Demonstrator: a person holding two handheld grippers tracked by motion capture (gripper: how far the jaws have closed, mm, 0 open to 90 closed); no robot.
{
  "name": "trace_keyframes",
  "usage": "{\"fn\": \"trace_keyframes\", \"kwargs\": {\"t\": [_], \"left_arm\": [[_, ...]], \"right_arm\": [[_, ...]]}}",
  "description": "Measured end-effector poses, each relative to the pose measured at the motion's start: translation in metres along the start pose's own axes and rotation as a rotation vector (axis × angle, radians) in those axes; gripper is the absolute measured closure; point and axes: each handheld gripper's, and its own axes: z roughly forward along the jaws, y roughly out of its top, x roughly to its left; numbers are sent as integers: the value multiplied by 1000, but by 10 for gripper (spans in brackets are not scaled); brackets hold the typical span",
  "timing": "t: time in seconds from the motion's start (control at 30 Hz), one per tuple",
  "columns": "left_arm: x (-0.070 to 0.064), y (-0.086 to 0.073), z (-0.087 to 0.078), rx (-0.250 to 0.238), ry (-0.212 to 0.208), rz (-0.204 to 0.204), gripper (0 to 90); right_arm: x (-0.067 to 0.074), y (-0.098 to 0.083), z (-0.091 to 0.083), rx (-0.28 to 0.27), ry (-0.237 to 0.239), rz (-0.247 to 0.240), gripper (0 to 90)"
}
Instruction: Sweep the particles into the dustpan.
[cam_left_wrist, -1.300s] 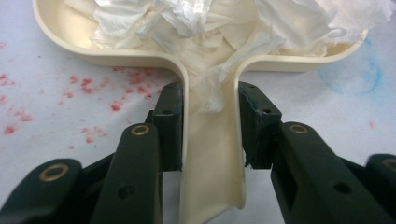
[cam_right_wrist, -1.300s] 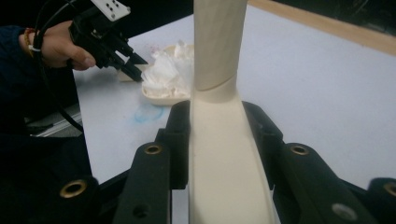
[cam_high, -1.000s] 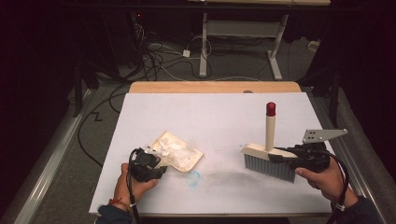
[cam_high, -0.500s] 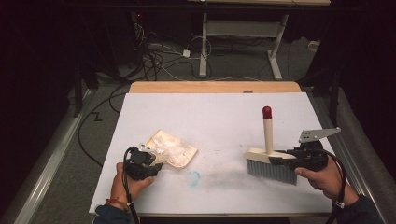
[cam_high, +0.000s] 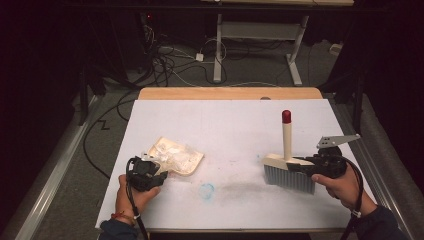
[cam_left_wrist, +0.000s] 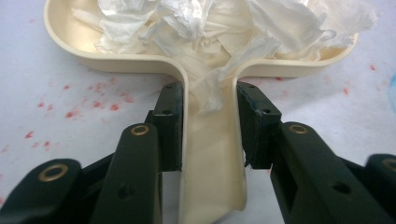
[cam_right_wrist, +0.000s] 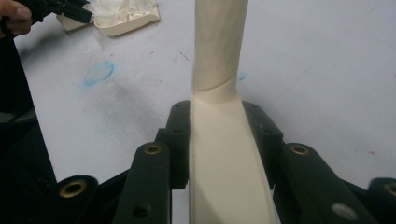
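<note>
A cream dustpan (cam_high: 176, 156) full of crumpled white paper (cam_left_wrist: 210, 28) lies at the front left of the white table. My left gripper (cam_high: 156, 170) is shut on the dustpan's handle (cam_left_wrist: 212, 154), one jaw on each side. At the front right my right gripper (cam_high: 297, 164) is shut on a cream hand brush (cam_high: 286, 145). Its grey bristles (cam_high: 290, 177) point down at the table, and its handle rises to a red tip (cam_high: 286, 116). In the right gripper view the jaws clamp the brush (cam_right_wrist: 219, 140), with the dustpan (cam_right_wrist: 123, 16) far off at the upper left.
A blue ring mark (cam_high: 206, 190) and a dark smear (cam_high: 240, 189) lie on the table sheet (cam_high: 230, 125) between the two tools. Red specks (cam_left_wrist: 93, 98) dot the sheet by the dustpan. A wooden strip (cam_high: 230, 93) edges the back. Cables (cam_high: 175, 65) cover the floor beyond.
The right gripper and brush have sunk a little toward the table. The dustpan has edged slightly left with the left gripper. Both grips are the same.
</note>
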Motion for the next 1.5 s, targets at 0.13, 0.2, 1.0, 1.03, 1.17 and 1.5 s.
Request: {"fn": "trace_keyframes", "kwargs": {"t": [0.13, 0.2, 1.0, 1.03, 1.17, 1.5], "left_arm": [[2, 0, 0, -7, 5, -12, 627], [3, 0, 0, -12, 12, -20, 626], [-6, 0, 1, -45, 42, -93, 614], [-8, 0, 1, -47, 44, -87, 608], [-11, 0, 0, -48, 34, -99, 581], [-17, -1, -5, -56, 14, -70, 554]], "right_arm": [[-2, 2, 6, 0, -11, 8, 680], [-4, 4, 9, -2, -12, 10, 678], [-24, 10, 25, -38, -45, 99, 646], [-25, 9, 25, -39, -44, 101, 646], [-27, 9, 25, -45, -39, 122, 643], [-32, 9, 24, -55, -47, 145, 623]]}}
